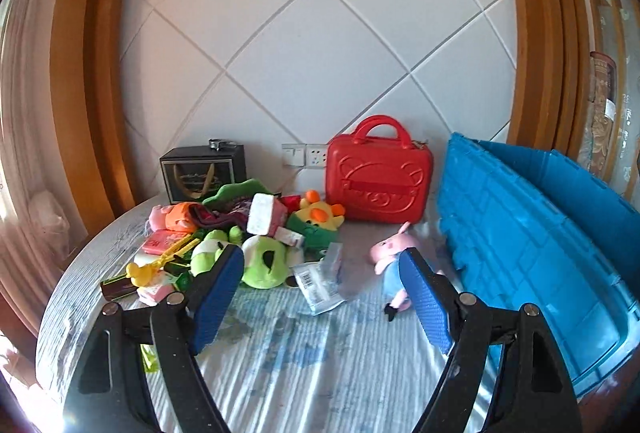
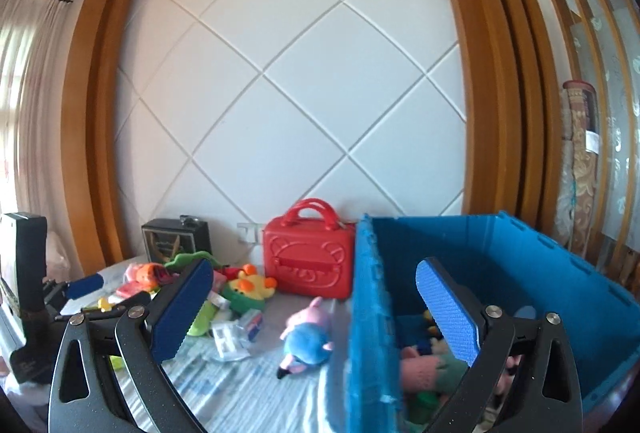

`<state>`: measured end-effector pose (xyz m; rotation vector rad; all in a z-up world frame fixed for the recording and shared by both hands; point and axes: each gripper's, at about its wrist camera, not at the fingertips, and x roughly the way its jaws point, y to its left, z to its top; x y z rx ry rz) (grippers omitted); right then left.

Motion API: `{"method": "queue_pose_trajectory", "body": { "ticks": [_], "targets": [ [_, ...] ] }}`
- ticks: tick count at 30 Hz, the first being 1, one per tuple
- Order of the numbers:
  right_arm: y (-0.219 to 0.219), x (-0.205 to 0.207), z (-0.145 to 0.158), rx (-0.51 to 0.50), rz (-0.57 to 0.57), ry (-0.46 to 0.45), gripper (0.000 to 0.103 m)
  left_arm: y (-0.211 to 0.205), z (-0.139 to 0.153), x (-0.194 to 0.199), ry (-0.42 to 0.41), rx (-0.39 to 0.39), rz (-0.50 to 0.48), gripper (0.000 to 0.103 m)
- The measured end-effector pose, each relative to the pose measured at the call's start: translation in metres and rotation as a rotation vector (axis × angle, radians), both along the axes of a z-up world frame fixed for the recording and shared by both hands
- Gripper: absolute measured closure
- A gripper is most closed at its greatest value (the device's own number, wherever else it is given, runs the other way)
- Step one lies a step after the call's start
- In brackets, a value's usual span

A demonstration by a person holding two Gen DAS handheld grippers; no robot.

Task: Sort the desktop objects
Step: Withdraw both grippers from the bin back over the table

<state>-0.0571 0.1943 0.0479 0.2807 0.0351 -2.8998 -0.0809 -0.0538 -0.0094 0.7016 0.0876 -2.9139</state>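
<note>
Toys (image 1: 248, 233) lie heaped at the table's (image 1: 280, 373) left, ahead of the left gripper (image 1: 324, 297), whose jaws stand spread and empty. Further right a pig (image 1: 386, 253) lies alone beside the crate (image 2: 520, 273), where the right gripper (image 2: 316, 313) straddles the near wall, spread, holding nothing.

The right gripper (image 2: 316, 307) is wide open and empty. Toys (image 2: 430, 365) lie in the blue box (image 2: 560, 297).
</note>
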Motion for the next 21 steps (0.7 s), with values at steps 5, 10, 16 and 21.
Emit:
{"method": "queue_pose_trajectory", "body": {
  "ticks": [5, 10, 16, 21],
  "targets": [
    [-0.08, -0.036, -0.026, 0.024, 0.016, -0.111, 0.0, -0.077, -0.036, -0.025, -0.101, 0.009, 0.052, 0.023],
    [-0.119, -0.083, -0.073, 0.054, 0.002, -0.285, 0.0, -0.12, -0.083, -0.061, -0.226, 0.043, 0.08, 0.023],
    [-0.127, -0.141, -0.126, 0.067, 0.005, -0.43, 0.0, -0.12, -0.133, -0.104, -0.337, 0.087, 0.07, 0.023],
    [-0.126, -0.192, -0.173, 0.066, 0.035, -0.525, 0.0, -0.097, -0.176, -0.155, -0.403, 0.103, 0.045, 0.023]
  ]
}}
